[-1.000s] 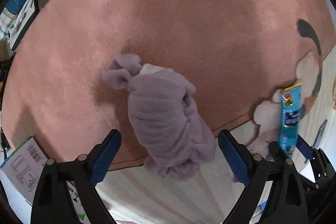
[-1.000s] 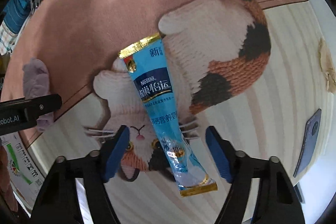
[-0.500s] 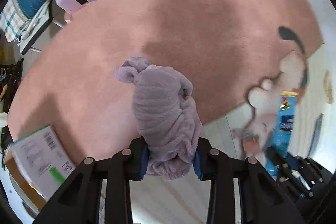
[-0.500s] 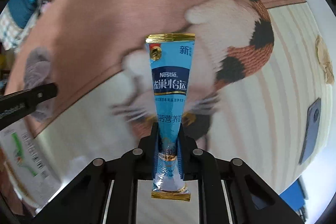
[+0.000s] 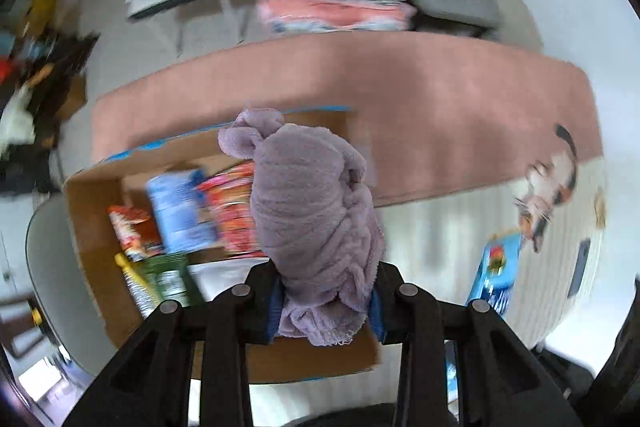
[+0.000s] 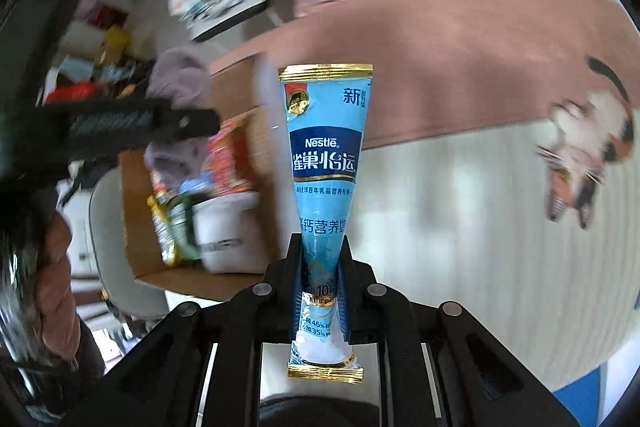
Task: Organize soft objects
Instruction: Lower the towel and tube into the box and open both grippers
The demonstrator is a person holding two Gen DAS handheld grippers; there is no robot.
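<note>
Your way into the cardboard box (image 5: 86, 211) is from above: top open, but the floor is crowded with snack packets (image 5: 236, 203) and a white tub (image 6: 228, 231). Little bare bottom shows. The striped floor (image 6: 460, 227) right of the box is free up to the pink rug (image 5: 420, 95).

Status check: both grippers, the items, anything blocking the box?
Left gripper shut on lilac towel. Right gripper shut on blue Nestle sachet. Cardboard box below, already holding packets; nothing blocking.
</note>
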